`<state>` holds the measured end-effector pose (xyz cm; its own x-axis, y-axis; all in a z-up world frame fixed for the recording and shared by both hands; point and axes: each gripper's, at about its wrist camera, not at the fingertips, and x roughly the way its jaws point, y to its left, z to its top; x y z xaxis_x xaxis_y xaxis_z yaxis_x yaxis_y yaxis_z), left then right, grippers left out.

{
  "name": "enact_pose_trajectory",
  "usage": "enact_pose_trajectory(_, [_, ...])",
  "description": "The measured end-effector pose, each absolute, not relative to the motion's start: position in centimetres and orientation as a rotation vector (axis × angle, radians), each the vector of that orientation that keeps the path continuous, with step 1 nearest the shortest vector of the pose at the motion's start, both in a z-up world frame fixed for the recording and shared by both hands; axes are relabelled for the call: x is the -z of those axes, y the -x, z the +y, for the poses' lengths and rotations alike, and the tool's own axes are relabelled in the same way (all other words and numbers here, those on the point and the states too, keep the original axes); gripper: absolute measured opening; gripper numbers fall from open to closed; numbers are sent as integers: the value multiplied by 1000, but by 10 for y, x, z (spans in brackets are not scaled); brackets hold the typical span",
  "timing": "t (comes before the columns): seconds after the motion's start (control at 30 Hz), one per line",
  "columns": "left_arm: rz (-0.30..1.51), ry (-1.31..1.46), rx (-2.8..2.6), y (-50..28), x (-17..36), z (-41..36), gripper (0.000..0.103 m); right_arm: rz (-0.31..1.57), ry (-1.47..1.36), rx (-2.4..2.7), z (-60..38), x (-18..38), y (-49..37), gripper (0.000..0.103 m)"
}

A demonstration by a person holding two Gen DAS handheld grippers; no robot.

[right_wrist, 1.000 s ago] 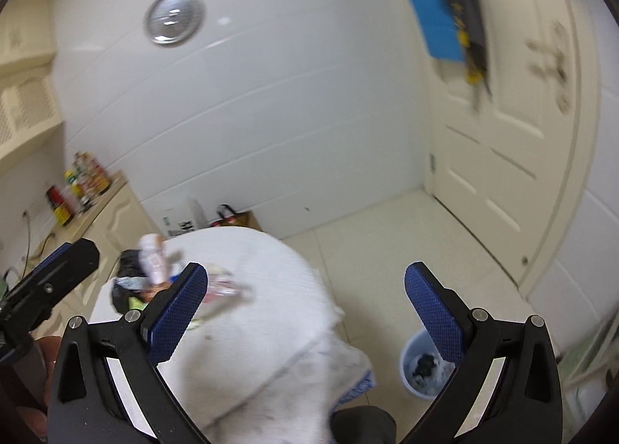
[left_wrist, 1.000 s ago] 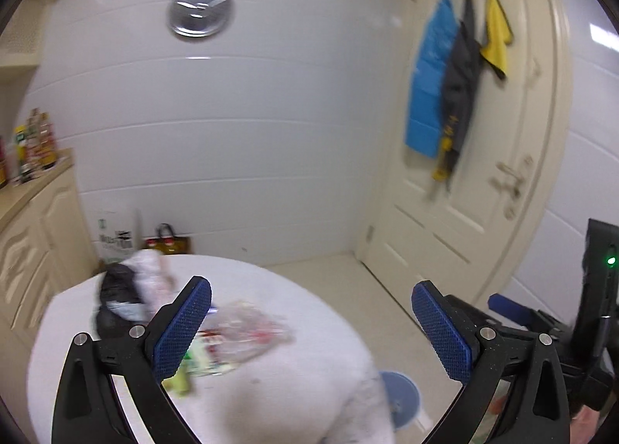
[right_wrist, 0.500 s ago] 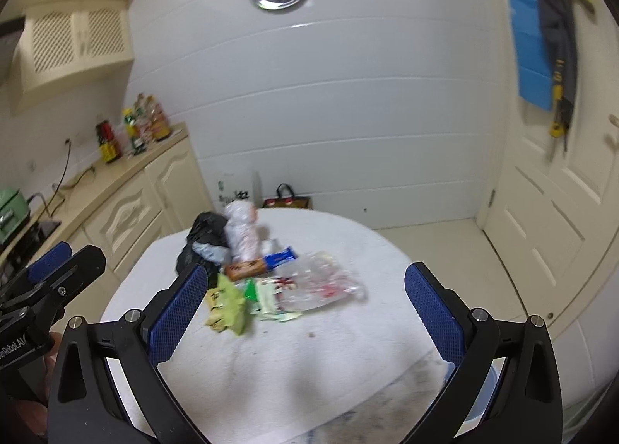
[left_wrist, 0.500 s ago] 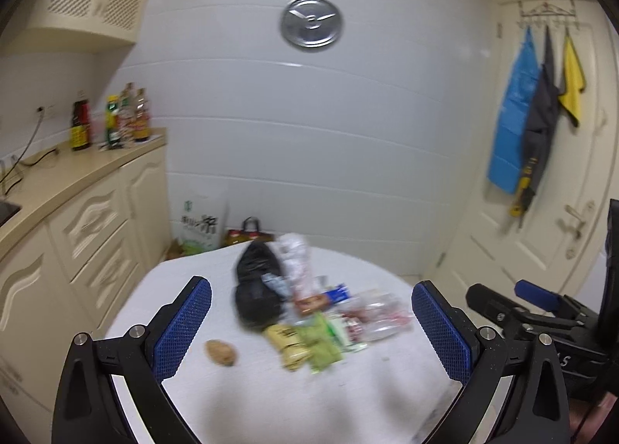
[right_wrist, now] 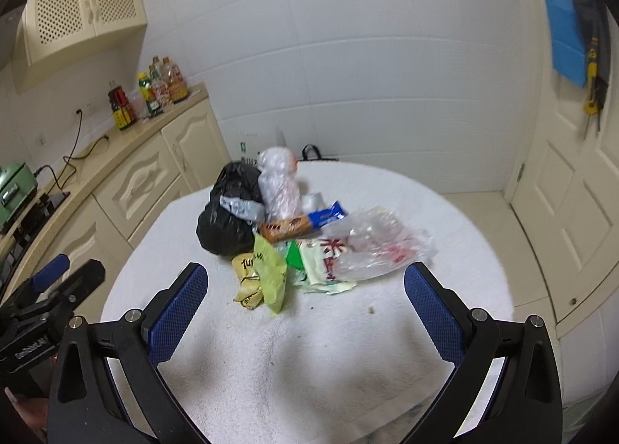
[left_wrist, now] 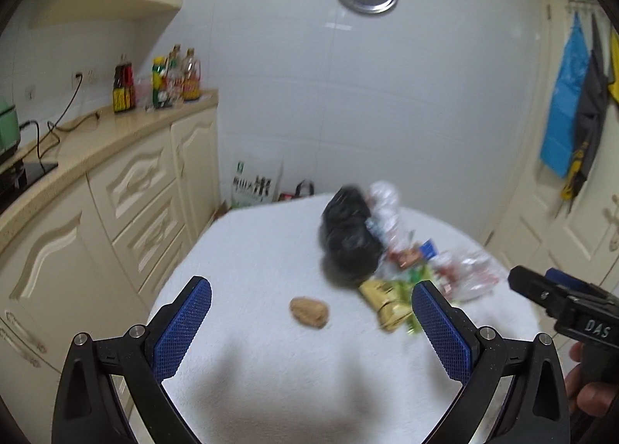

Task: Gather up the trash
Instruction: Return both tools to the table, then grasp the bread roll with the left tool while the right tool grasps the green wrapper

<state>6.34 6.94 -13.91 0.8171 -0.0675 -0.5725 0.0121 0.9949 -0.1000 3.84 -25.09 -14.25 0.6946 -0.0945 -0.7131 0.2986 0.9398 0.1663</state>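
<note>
A pile of trash lies on a round white-covered table: a black bag, a crumpled clear bag, a biscuit packet, a clear plastic bag, yellow-green wrappers. In the left wrist view a brown lump lies apart, in front of the black bag. My left gripper is open and empty above the table's near side. My right gripper is open and empty, short of the pile.
Cream cabinets with a countertop run along the left, with bottles at the far end. Bags stand on the floor by the back wall. A door with hanging cloths is at the right.
Both views have swung left from the door and floor onto the table. The trash pile is now centred and nearer. Both grippers stay open.
</note>
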Motion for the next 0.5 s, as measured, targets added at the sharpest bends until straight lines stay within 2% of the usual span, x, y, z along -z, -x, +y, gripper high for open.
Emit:
enact_pose_trajectory(0.07, [650,85,29,-78,150,65,102,801,-268,216,-247,154,-46,101])
enact_pose_trajectory(0.3, [768,65,20,-143,180,45,102,896,-262,151,-236,191,-73,82])
enact_pose_trajectory(0.47, [837,52,19,-189,200,28,102,935,-282,127,-235,210,-90,76])
enact_pose_trajectory(0.5, [849,51,19,-198,204,24,102,940,-288,122,-236,214,-94,72])
